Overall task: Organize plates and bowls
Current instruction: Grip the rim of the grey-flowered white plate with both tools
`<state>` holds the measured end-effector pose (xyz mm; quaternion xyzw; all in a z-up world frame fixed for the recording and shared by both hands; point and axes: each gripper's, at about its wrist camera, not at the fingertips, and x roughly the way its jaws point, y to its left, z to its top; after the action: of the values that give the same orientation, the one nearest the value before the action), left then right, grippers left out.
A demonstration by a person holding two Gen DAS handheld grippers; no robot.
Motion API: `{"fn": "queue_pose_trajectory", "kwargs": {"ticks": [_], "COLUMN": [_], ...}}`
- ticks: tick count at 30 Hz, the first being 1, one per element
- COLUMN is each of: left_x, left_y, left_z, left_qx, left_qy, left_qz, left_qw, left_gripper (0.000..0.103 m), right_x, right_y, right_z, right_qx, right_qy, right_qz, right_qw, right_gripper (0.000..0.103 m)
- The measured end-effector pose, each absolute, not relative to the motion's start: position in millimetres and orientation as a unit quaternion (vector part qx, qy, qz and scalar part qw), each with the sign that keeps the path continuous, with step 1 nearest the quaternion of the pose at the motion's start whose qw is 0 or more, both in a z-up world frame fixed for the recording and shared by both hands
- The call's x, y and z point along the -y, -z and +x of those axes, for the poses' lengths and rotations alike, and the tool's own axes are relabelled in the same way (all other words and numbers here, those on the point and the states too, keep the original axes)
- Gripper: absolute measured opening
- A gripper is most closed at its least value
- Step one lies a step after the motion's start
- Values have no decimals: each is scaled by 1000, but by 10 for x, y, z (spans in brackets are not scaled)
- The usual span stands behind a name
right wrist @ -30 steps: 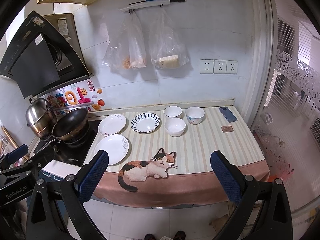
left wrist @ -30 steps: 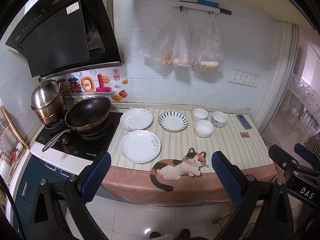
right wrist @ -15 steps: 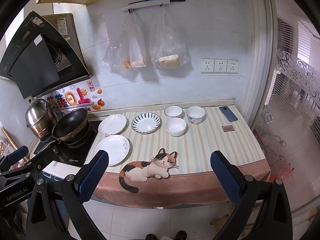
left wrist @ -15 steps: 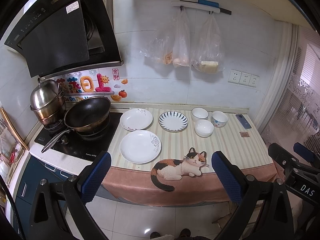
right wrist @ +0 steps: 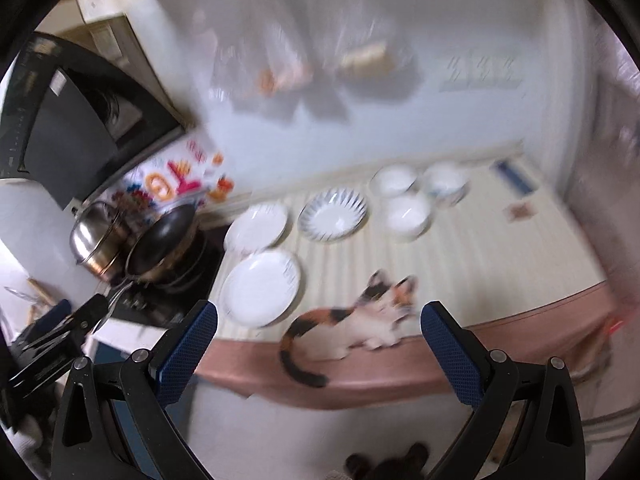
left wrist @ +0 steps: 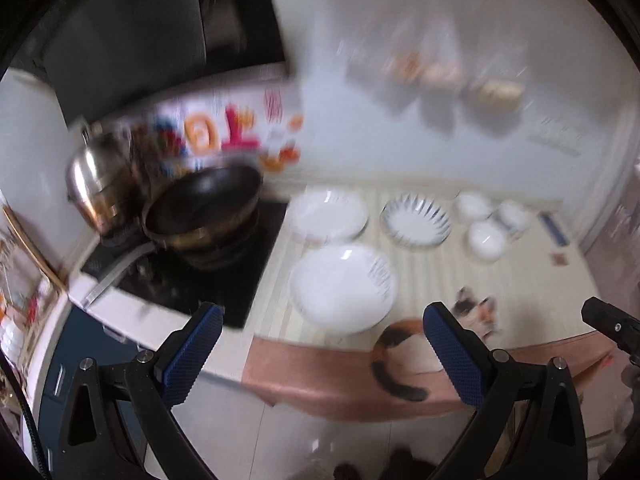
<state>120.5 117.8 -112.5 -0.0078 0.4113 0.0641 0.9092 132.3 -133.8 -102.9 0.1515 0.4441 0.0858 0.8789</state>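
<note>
While both views blur, left tool (left wrist: pixel 322 342) and right tool (right wrist: pixel 318 338) gape empty before striped bench (right wrist: pixel 500 256); round white plates (left wrist: pixel 343 288) untouched.

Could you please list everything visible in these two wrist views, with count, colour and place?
Plates: three; two white, one white with blue stripes; on the striped counter, right of the hob.
Bowls: three, white, clustered right of the striped plate.
Counter cloth: one, cream-striped with pink hem and a calico cat print at the front edge.
Wok: one, black, on the hob.
Steel pot: one, silver, behind the wok.
Range hood: one, black, upper left.
Plastic bags: blurred, clear, hanging on the wall.
Phone: one, blue, far right of the counter.
Left gripper: black with blue pads, jaws wide apart, empty.
Right gripper: same, jaws wide apart, empty.
</note>
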Motion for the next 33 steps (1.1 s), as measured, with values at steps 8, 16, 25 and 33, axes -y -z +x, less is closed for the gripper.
{"fn": "queue_pose_trajectory", "kwargs": {"ticks": [8, 16, 25, 33], "left_x": [-1795, -2036, -2029, -1969], "left_y": [2465, 3460, 3689, 3649], "left_z": [2291, 3257, 3607, 3472], "left_qx": [-522, -595, -601, -604], "left_qy": [-75, -74, -87, -93], "left_qz": [-84, -138, -99, -121], "left_qw": [846, 788, 788, 782], "left_gripper": [98, 71, 47, 40], "right_x": [701, 119, -131, -87], "right_y": [2656, 3969, 4489, 4474], "right_z": [2661, 3791, 4211, 4247], "right_qx": [-565, -640, -657, -666], "right_qy": [-165, -214, -251, -244], "right_qz": [150, 131, 132, 143], "right_qw": [794, 726, 699, 690], "right_gripper": [103, 80, 23, 23]}}
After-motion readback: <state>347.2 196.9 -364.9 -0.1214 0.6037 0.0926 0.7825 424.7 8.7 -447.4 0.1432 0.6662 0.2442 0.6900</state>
